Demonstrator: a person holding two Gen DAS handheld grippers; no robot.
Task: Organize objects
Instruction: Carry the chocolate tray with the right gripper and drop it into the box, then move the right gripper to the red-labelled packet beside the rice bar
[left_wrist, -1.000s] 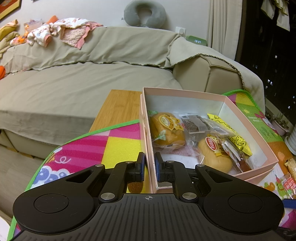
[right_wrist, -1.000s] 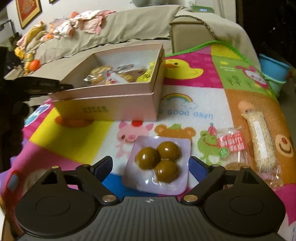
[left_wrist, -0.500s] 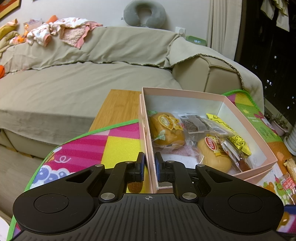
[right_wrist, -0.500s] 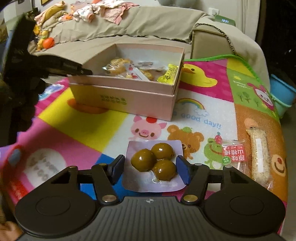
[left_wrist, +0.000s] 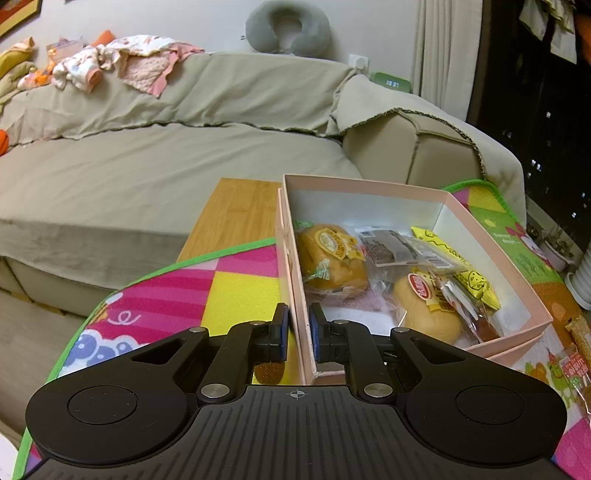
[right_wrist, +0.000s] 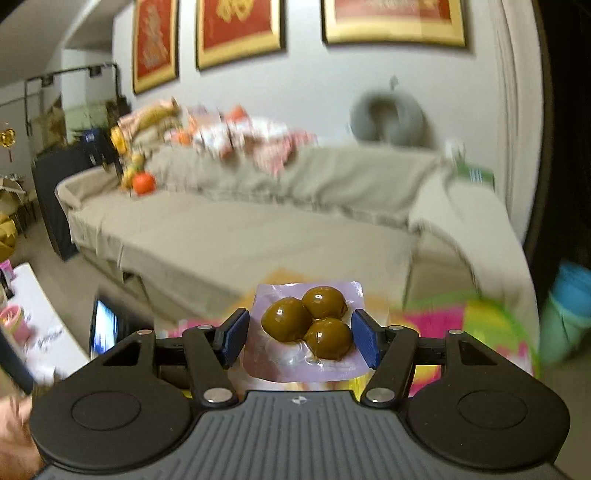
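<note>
Beige sofa (left_wrist: 155, 177) – clothes heap (left_wrist: 110, 62) on backrest; grey neck pillow (left_wrist: 288, 26), red framed pictures (right_wrist: 238, 31) above.

Home living room: covered sofa (left_wrist: 166, 177), framed pictures (right_wrist: 240, 29).

One pink box (left_wrist: 491, 254), two round buns (left_wrist: 330, 258), one purple pack (right_wrist: 306, 332) with three brown balls (right_wrist: 308, 321), three framed pictures (right_wrist: 240, 33)
</note>
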